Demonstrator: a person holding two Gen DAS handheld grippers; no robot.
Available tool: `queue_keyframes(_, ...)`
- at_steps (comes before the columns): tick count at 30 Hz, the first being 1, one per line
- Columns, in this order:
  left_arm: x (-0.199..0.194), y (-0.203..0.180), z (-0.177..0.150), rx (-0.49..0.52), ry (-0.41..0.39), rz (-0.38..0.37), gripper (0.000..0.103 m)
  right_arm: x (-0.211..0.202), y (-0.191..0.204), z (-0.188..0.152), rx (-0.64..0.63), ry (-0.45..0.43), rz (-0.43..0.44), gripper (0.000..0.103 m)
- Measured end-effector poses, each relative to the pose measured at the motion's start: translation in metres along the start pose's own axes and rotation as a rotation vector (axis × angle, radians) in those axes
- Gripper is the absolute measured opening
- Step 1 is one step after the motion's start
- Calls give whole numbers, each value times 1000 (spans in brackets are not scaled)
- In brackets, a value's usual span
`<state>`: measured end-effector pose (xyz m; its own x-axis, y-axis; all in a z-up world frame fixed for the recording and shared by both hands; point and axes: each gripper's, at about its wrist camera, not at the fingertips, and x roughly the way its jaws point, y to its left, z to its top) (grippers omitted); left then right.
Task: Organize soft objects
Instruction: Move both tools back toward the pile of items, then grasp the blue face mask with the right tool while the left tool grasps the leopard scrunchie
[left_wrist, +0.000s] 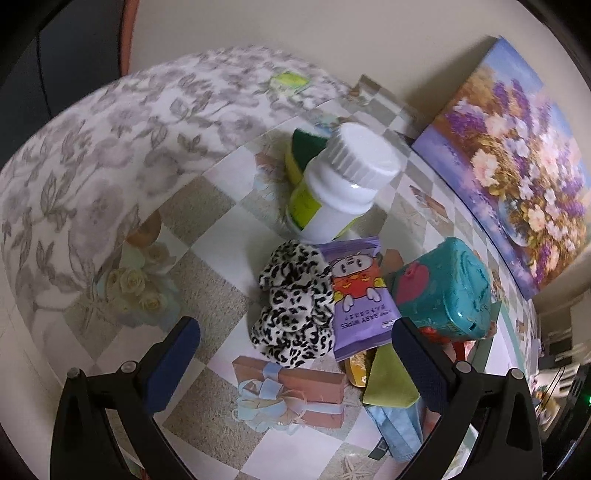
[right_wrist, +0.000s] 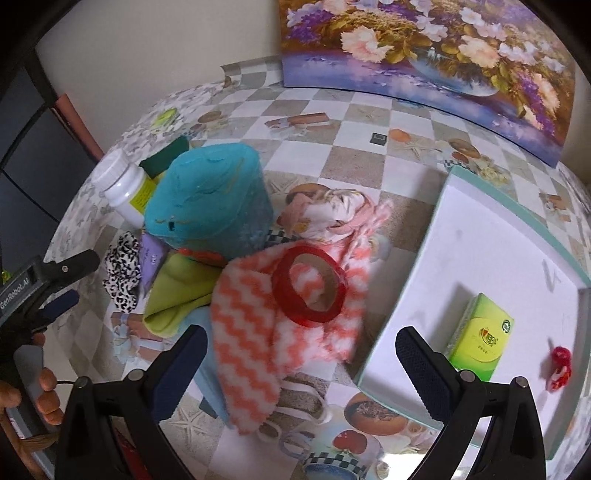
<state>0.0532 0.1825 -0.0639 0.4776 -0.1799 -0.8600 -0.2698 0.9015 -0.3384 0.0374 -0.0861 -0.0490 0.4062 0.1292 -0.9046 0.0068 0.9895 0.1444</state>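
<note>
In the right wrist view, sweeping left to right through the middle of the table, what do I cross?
Leopard-print fabric → green cloth → red tape ring on the pink zigzag cloth → green box → small red item in the white tray.

the green cloth (left_wrist: 388, 380) is largely covered by the wipes packet (left_wrist: 360, 295); the painting (right_wrist: 424, 48) is cut off by the top edge.

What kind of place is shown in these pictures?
Probably a room in a home: a table covered with a printed checkered tablecloth, a flower painting leaning against the wall, and household clutter such as a striped fleece cloth and a baby wipes pack.
</note>
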Motion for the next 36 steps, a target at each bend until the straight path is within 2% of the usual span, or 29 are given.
queue_keyframes(6, 10, 0, 0, 12, 20, 38, 103, 0, 2, -1, -7, -1, 15, 101)
queue_keyframes(14, 24, 2, 2, 29, 41, 53, 103, 8, 13, -7, -37, 35, 56, 88)
queue_keyframes(18, 31, 5, 4, 28, 57, 60, 102, 4, 29, -9, -100, 22, 81, 83)
queue_keyframes(21, 36, 7, 4, 27, 76, 56, 94, 3, 44, -11, -155, 22, 113, 74)
queue_keyframes(25, 41, 6, 6, 38, 81, 48, 92, 3, 61, -15, -232, 20, 143, 66)
queue_keyframes(29, 44, -1, 6, 75, 84, 34, 77, 2, 71, -18, -289, 13, 172, 61)
queue_keyframes(32, 46, -8, 4, 102, 92, 2, 61, 8, 75, -19, -296, 37, 177, 56)
queue_keyframes(34, 47, -14, 1, 123, 97, -3, 46, 9, 77, -21, -304, 45, 182, 56)
queue_keyframes(36, 48, -16, -1, 136, 103, -3, 39, 9, 81, -22, -318, 47, 185, 56)
